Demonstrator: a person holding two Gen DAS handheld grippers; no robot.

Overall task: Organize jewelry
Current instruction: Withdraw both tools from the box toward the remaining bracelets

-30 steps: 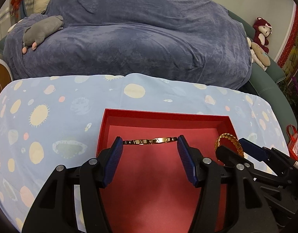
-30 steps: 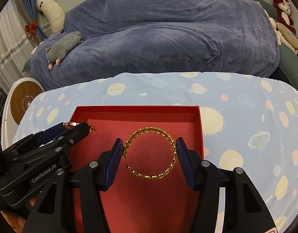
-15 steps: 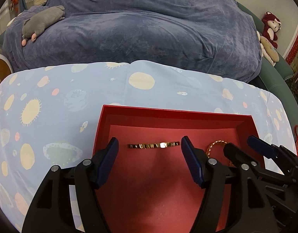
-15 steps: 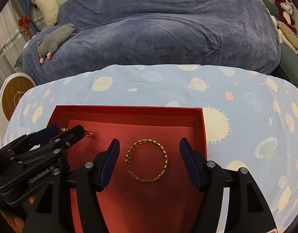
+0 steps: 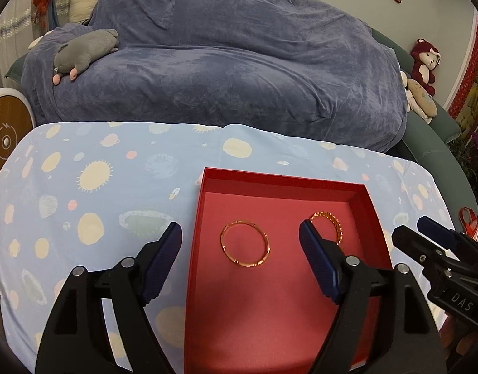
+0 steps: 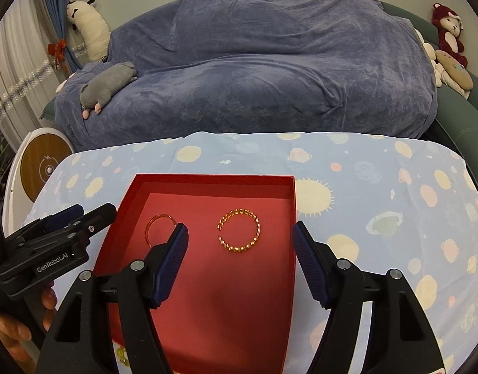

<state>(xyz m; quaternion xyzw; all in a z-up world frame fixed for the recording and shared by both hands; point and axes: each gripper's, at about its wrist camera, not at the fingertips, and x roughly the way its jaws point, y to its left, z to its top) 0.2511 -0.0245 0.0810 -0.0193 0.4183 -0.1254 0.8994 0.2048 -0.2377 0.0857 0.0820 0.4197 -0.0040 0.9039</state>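
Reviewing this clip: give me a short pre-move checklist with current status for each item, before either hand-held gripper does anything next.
1. Left hand-held gripper open and empty: ok.
2. Right hand-held gripper open and empty: ok.
3. Smooth gold bangle lying flat inside the red box: ok.
4. Beaded gold bracelet lying flat in the box, apart from the bangle: ok.
5. Both pieces free of the fingers: ok for the bracelet; the bangle is partly hidden in the right wrist view but clear in the left.
6. All jewelry boxed: not ok; small yellow beads show outside the box's near left edge.
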